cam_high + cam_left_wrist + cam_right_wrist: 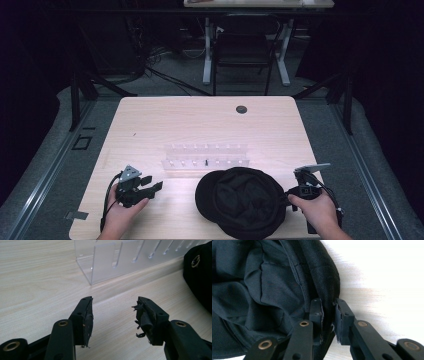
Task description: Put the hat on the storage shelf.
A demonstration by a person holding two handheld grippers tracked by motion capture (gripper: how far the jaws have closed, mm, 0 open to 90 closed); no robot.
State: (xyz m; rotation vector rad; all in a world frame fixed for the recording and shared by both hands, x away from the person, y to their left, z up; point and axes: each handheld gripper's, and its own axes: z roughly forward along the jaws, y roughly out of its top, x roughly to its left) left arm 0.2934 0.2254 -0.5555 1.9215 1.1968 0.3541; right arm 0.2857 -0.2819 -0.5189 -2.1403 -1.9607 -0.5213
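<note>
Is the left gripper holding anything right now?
No. The left gripper has its jaws apart over bare table, nothing between them.

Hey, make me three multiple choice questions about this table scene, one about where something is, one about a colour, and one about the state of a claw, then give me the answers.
1. Where does the clear acrylic rack stand relative to the hat?
A. Behind it, farther from the person
B. On top of it
C. At the table's right edge

2. What colour is the hat?
A. White
B. Black
C. Red

3. What state is the left claw in?
A. Shut on the hat
B. Shut on the rack
C. Open, holding nothing

Answers:
1. A, since the high view shows the rack mid-table beyond the hat, which lies near the person's edge.
2. B, since the fabric is black in the high view and in the right gripper view.
3. C, since the left gripper view shows bare table between its spread jaws, while the right claw is the one pinching the hat's rim.
</note>
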